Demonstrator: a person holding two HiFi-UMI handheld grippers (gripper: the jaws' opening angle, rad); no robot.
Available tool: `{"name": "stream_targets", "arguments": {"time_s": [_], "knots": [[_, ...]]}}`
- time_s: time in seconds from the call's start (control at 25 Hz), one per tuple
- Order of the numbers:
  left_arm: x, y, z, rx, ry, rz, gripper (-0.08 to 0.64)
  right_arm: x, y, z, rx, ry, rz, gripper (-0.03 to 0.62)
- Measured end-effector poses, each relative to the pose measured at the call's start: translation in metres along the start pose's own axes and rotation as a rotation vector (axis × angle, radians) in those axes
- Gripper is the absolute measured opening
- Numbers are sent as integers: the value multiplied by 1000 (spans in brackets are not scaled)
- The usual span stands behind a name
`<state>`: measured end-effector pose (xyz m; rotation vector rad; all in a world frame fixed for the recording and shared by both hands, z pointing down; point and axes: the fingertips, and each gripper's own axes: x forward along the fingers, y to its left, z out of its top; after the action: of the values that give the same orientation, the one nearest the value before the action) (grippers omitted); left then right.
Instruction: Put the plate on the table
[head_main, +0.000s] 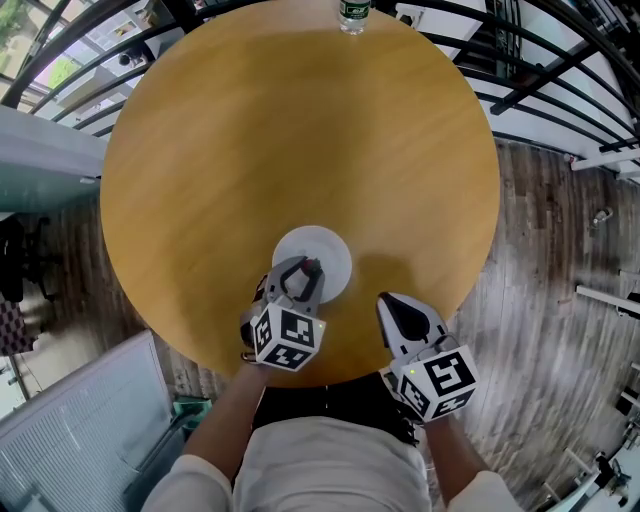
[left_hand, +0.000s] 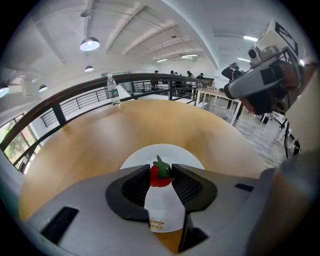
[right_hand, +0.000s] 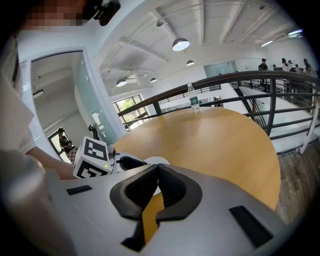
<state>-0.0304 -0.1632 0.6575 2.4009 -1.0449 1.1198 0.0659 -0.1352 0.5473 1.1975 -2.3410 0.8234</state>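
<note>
A white plate lies flat on the round wooden table, close to its near edge. My left gripper hovers over the plate's near side, shut on a small red strawberry with a green top. In the left gripper view the plate shows beyond and under the fingertips. The right gripper sits to the plate's right above the table's front edge; its jaws meet at the tips with nothing between them. The right gripper view also catches the left gripper and a sliver of the plate.
A clear water bottle with a green label stands at the table's far edge, also seen as the bottle in the left gripper view. A dark railing curves behind the table. Wooden floor lies to the right.
</note>
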Motion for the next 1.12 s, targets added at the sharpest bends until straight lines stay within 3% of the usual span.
{"name": "stream_targets", "arguments": {"time_s": [0.56,1.12], "knots": [[9,3,-7,-46,26,-27,150,4,1,-5,9,3,2,25],[11,1,-10,-31,53,-39,152,1,2,-6,21,-1,-2,25]]}}
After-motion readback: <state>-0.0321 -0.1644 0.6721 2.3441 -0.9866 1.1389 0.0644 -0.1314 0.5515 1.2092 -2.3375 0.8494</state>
